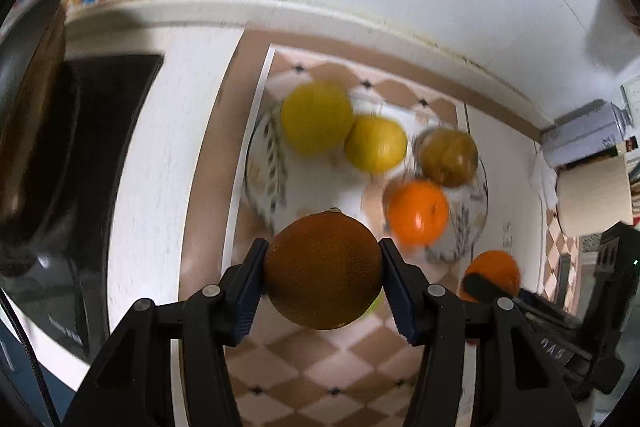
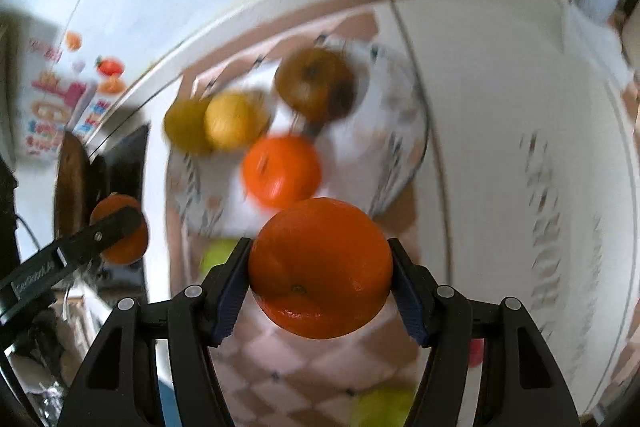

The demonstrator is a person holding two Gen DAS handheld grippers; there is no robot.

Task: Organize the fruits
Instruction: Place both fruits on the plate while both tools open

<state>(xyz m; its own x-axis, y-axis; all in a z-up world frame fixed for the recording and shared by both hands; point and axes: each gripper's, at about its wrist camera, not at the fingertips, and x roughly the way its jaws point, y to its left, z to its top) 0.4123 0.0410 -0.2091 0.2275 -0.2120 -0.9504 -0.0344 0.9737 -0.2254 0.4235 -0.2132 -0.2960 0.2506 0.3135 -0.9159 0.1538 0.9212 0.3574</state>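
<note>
My left gripper point(image 1: 323, 269) is shut on a dark orange point(image 1: 323, 269) and holds it above the checkered cloth, just in front of a glass plate point(image 1: 264, 163). The plate holds two yellow fruits point(image 1: 316, 117) point(image 1: 375, 143), a brownish pear-like fruit point(image 1: 449, 157) and a bright orange point(image 1: 418, 211). My right gripper point(image 2: 320, 269) is shut on a bright orange point(image 2: 320, 269), held above the cloth near the same plate point(image 2: 404, 147). The left gripper with its orange shows at the left of the right wrist view point(image 2: 120, 229); the right gripper's orange shows in the left wrist view point(image 1: 494, 273).
A green fruit point(image 2: 218, 255) lies on the cloth below the plate and another point(image 2: 384, 405) lies nearer me. A black appliance point(image 1: 100, 155) stands on the left. A box and clutter point(image 1: 580, 135) sit at the right. A white wall runs behind.
</note>
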